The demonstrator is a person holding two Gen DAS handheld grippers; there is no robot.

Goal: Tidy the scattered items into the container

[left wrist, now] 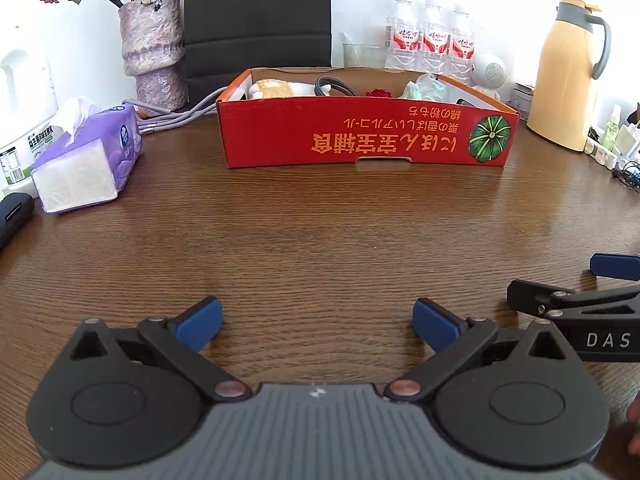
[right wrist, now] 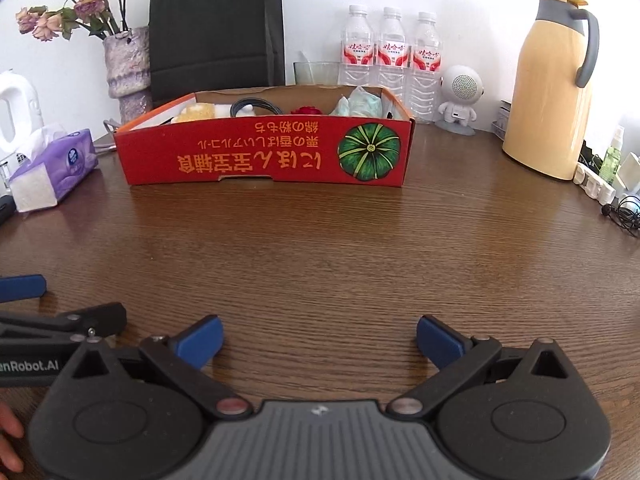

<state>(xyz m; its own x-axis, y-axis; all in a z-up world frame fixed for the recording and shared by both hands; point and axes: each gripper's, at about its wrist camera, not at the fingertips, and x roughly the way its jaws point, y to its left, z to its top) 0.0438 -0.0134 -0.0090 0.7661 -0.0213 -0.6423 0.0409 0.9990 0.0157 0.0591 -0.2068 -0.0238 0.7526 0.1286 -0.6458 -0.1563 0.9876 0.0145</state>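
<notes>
Both gripper (left wrist: 317, 324) (right wrist: 319, 342) wide apart, box (left wrist: 368, 136) filled

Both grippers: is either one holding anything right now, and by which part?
Nothing is held. The left gripper and right gripper both have their jaws spread wide with only bare table between them. The items sit in the red box.

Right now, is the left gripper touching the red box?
Apart. The left wrist view shows bare table between the open left gripper and the red box.
</notes>
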